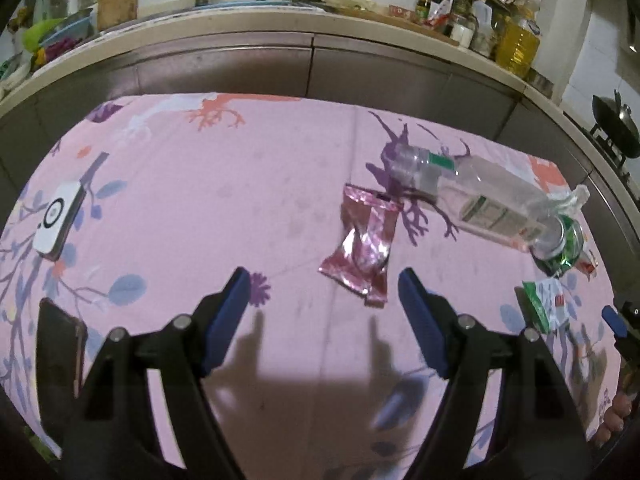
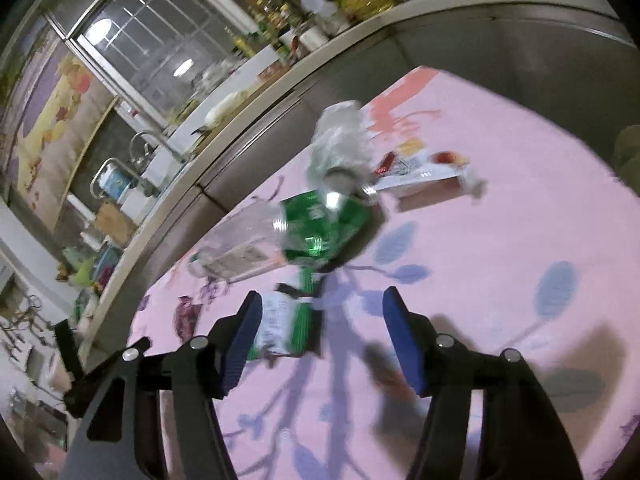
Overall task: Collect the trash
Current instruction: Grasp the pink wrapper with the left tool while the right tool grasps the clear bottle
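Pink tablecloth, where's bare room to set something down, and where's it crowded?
Free: the wide stretch of the tablecloth between the white device and pink wrapper. Crowded: the right side, with the clear bottle, crushed green can and green-white wrapper.

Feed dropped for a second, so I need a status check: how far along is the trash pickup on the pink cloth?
Nothing looks collected yet. The pink wrapper, clear plastic bottle, crushed green can and green-and-white wrapper all lie on the pink tablecloth. Both grippers are empty: the left gripper is open near the pink wrapper; the right gripper is open around the green-and-white wrapper, not pressing it. Every piece remains.
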Available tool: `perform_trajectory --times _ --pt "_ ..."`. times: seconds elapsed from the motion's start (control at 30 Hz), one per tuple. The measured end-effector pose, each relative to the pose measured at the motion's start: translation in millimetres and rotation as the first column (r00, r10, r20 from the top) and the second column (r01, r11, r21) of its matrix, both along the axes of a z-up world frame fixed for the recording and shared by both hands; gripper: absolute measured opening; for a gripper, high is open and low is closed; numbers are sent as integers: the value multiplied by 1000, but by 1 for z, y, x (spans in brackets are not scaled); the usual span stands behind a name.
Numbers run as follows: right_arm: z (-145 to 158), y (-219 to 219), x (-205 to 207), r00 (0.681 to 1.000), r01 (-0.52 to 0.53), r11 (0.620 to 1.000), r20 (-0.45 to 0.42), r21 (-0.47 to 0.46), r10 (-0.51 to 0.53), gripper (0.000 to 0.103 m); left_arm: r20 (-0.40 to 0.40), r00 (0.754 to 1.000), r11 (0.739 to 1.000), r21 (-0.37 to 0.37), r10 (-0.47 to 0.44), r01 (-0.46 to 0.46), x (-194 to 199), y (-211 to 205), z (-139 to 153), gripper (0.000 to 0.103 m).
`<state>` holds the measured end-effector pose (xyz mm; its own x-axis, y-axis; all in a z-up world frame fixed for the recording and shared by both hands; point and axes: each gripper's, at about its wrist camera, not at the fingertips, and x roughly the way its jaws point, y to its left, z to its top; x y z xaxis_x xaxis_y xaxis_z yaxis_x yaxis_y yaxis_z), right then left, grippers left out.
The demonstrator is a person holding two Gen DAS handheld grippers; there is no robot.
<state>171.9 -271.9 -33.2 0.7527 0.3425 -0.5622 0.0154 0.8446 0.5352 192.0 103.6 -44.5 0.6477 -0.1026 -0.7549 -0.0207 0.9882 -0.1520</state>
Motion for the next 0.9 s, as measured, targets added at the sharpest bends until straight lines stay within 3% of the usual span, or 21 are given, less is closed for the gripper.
perform_trajectory --times 0.17,0.23,0.27,0.37,0.43,0.6,0.7,0.83,0.87,0.9 --pt "22 42 37 992 -126 982 9 -141 128 60 -1 1000 1000 18 -17 17 12 -4 -9 77" --pt "37 66 63 974 -214 945 19 -248 225 60 1 1000 1000 15 -22 22 15 -3 -10 77" --pt "44 80 79 957 -272 911 12 -309 290 61 2 1000 1000 3 -25 25 17 -1 -10 77" --pt "51 118 126 881 -443 760 -74 -476 467 77 5 999 999 -12 -32 32 19 3 -10 77" --pt "48 137 151 852 -483 653 -142 -584 503 78 5 999 999 -19 -33 33 20 6 -11 77" --pt "32 164 184 765 -601 463 -301 -651 569 78 0 997 997 -15 -77 77 24 4 -14 83" --pt "24 164 190 727 -656 443 -355 -611 588 81 1 993 993 -2 -121 121 32 -5 -16 84" --pt "8 173 187 672 -734 455 -445 -503 591 81 -29 990 990 23 -137 138 56 -18 -30 82" --pt "8 175 182 648 -758 460 -452 -462 613 81 -39 990 991 16 -135 136 60 -18 -33 79" --pt "8 180 172 604 -796 464 -461 -390 650 81 -55 991 992 12 -124 124 65 -16 -37 65"
